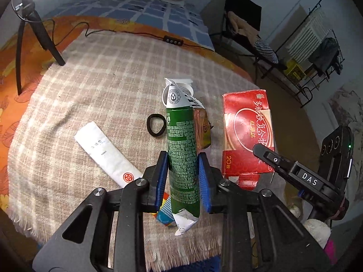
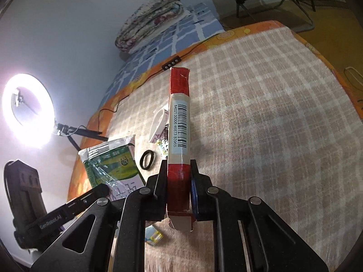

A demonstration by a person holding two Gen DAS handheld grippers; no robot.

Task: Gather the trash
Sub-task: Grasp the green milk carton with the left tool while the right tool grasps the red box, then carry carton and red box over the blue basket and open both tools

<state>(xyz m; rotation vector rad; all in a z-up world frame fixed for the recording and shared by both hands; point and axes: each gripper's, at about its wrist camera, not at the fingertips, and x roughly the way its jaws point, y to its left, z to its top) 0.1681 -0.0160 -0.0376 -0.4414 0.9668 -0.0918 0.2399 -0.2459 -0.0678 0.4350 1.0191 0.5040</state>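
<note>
My left gripper [image 1: 182,172] is shut on a crushed green drink carton [image 1: 182,149] and holds it above the checked blanket [image 1: 102,79]. The carton also shows in the right wrist view [image 2: 113,161]. My right gripper [image 2: 179,176] is shut on a flat red box [image 2: 179,117], held edge-up with its barcode facing me. The red box shows to the right in the left wrist view [image 1: 247,131], with the right gripper's finger [image 1: 267,154] across it. A white paper sachet [image 1: 106,151], a black hair tie [image 1: 155,124] and a small colourful wrapper [image 1: 164,215] lie on the blanket.
A ring light [image 2: 27,111] on a tripod [image 1: 38,34] stands at the blanket's left edge, with a cable and inline switch [image 1: 173,40] across the back. A folding chair [image 1: 245,27] and drying rack [image 1: 317,52] stand on the floor at right. A white cup [image 2: 158,122] lies behind the box.
</note>
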